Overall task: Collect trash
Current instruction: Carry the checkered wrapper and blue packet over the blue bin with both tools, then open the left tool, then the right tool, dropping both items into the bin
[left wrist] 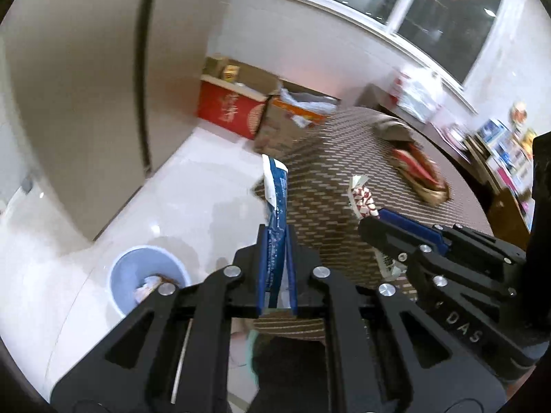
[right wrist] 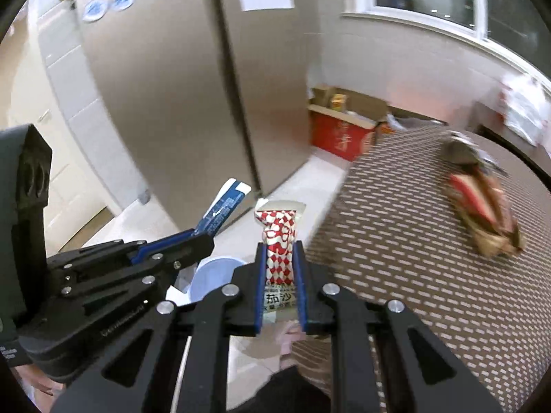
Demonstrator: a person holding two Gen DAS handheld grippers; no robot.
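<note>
Left tool (left wrist: 275, 237) clamped tight on a blue-and-white plastic wrapper (left wrist: 274, 189), sticking up crumpled past the blue pads. Right tool (right wrist: 279, 254) pinching a red-and-white checked sauce packet (right wrist: 279, 241), upright between its pads, printed label low in the grip. Both tools side by side, just off the corner of the brown woven-pattern surface (right wrist: 413, 258), over pale glossy floor (left wrist: 172, 189). Down below, a light blue round plastic bin (left wrist: 137, 268) on the floor, scraps already inside. Back on the surface, a crumpled red-and-brown bag (right wrist: 482, 206), blurred, well apart from both tools. Beyond that, a red cardboard box (left wrist: 230, 110) against the wall, beside a tall beige fridge (right wrist: 172, 103).
</note>
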